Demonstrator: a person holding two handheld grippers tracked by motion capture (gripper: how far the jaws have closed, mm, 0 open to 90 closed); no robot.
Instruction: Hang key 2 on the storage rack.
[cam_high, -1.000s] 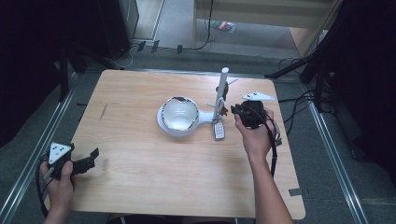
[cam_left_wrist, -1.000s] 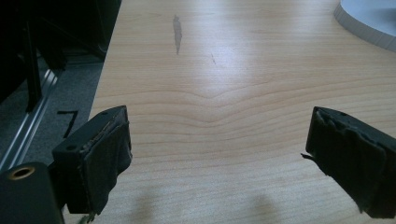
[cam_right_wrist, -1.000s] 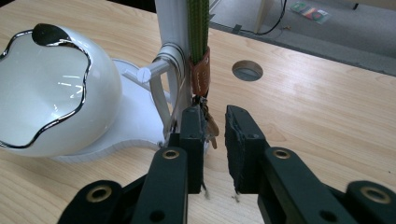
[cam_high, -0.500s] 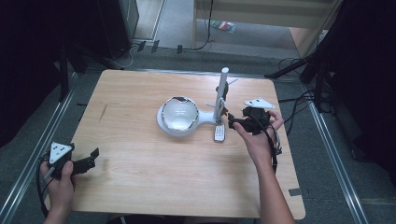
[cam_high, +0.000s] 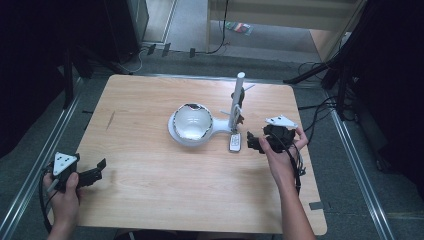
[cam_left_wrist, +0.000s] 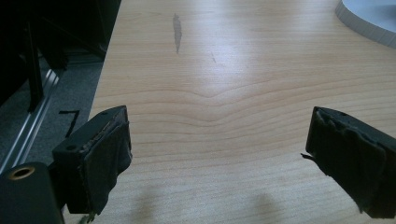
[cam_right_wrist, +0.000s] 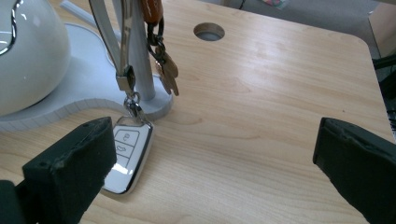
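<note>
The right gripper (cam_right_wrist: 215, 172), jaws wide apart, sits beside the key fob (cam_right_wrist: 127, 156) on the tabletop (cam_high: 150, 185); the left gripper (cam_left_wrist: 219, 163) gapes empty.

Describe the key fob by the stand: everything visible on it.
The key fob is a small rounded slab with a white face, shiny silver rim and three outlined buttons in a column. It lies flat, face up, on the wooden table, its top end by the edge of the white stand base. A metal clasp and ring at that end join it to a strap hanging down the stand's post. The open right gripper is close beside it, not touching.
</note>
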